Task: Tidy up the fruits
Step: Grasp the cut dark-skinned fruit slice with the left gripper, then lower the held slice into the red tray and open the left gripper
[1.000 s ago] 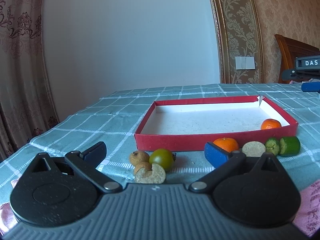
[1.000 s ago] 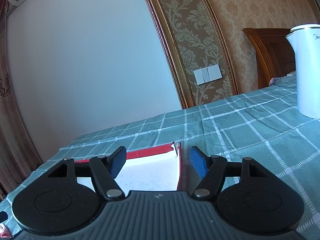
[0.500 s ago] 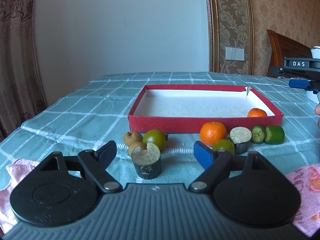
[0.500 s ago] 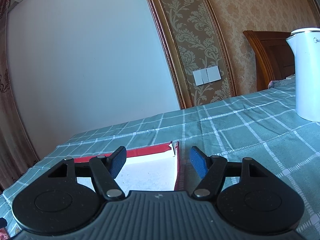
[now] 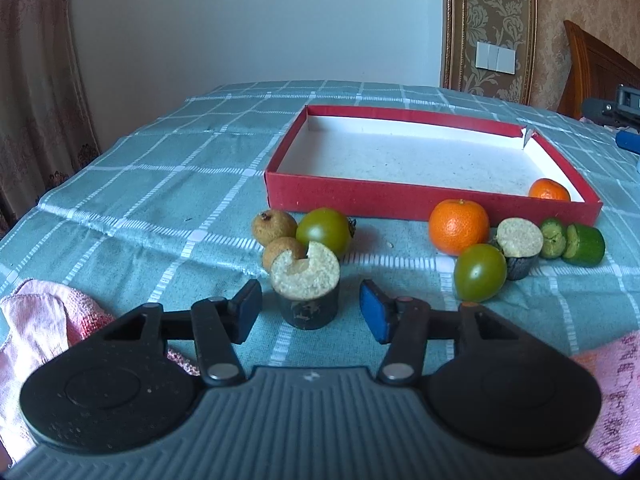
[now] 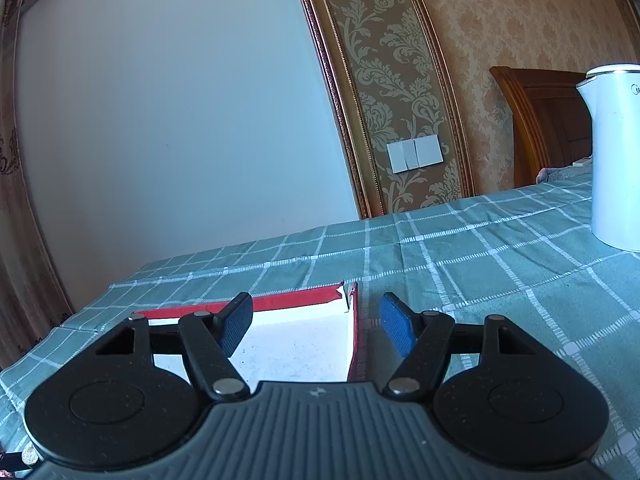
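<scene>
- The red tray is lying on the checked tablecloth, holding one small orange in its near right corner.
- The other fruits are sitting outside, before its front wall: large orange, two green tomatoes, cucumber pieces.
- The left gripper is hovering with jaws apart around a dark, pale-topped stub, not touching it.
- The right gripper is spreading wide over the tray's far corner.
- The white kettle is showing lettering too cropped to read.

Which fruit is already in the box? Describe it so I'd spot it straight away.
Find the red box on the checked tablecloth. In its near right corner sits a small orange. A bigger orange lies outside, before the front wall; only the small one is inside.
</scene>
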Demonstrator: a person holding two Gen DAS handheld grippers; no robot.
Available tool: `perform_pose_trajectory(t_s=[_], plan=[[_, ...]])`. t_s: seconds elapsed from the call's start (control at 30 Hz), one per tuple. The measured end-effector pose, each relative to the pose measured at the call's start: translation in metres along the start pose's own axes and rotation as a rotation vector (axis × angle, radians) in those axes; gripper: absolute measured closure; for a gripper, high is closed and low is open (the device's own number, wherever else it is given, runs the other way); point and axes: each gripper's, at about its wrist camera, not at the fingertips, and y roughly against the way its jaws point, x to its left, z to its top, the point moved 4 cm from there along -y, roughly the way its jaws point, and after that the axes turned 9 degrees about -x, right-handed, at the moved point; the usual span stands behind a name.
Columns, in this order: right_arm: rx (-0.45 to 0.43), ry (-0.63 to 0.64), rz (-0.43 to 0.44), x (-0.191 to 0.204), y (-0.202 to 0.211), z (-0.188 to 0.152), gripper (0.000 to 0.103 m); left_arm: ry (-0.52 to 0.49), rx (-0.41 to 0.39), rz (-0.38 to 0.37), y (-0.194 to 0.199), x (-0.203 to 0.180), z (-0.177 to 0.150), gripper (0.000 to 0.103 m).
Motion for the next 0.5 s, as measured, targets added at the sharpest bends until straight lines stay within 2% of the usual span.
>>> perform_pose_trajectory(t_s=[0.13,0.27,0.5], plan=[[0.005,0.006,-0.005,-0.0004,-0.0017,-0.0009,0.033,-0.013,0.009,-0.011,0.0007,-0.0028,0.0011,0.061],[-0.002,0.013,-0.009,-0.0005,-0.0008,-0.0011,0.033,-0.021,0.007,-0.007,0.0025,-0.0054,0.0017,0.073],[0.000,0.020,-0.014,0.0005,-0.0016,-0.0026,0.033,-0.014,0.004,-0.012,0.0054,-0.0047,0.0016,0.073]])
